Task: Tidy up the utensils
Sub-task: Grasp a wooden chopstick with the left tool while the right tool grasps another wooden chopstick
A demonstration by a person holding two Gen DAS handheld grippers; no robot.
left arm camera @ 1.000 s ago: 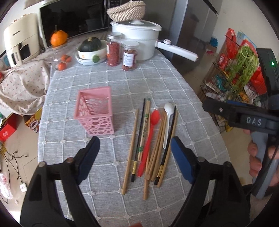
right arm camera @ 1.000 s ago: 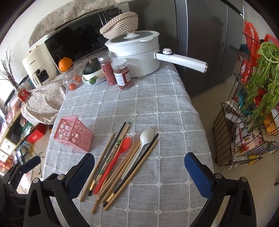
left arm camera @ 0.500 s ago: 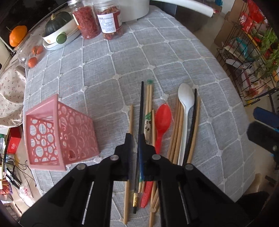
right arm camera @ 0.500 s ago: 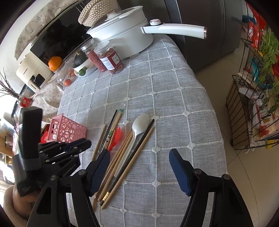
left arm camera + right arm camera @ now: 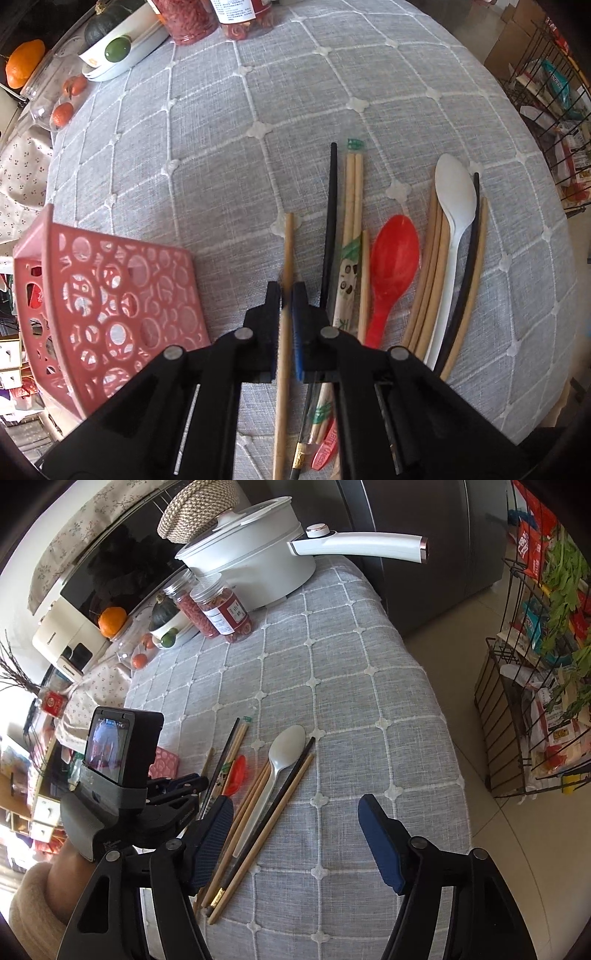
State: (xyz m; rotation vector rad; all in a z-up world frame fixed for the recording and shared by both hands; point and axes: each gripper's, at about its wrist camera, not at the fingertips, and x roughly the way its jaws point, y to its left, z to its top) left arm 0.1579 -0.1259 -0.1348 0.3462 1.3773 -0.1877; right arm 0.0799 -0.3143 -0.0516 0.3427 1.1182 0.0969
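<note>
Just right of the pink basket (image 5: 110,306) on the surface (image 5: 258,92), the left gripper (image 5: 286,295) has dropped and clamped a wooden chopstick (image 5: 286,251), ready to lift, while the right gripper (image 5: 295,834) hovers part-open, empty, over the other utensils (image 5: 273,782).

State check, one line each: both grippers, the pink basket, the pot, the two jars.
left gripper: shut on the wooden chopstick
right gripper: open, nothing gripped
pink basket: tilted, looks empty
white pot: lid on
jars: capped, filled
</note>
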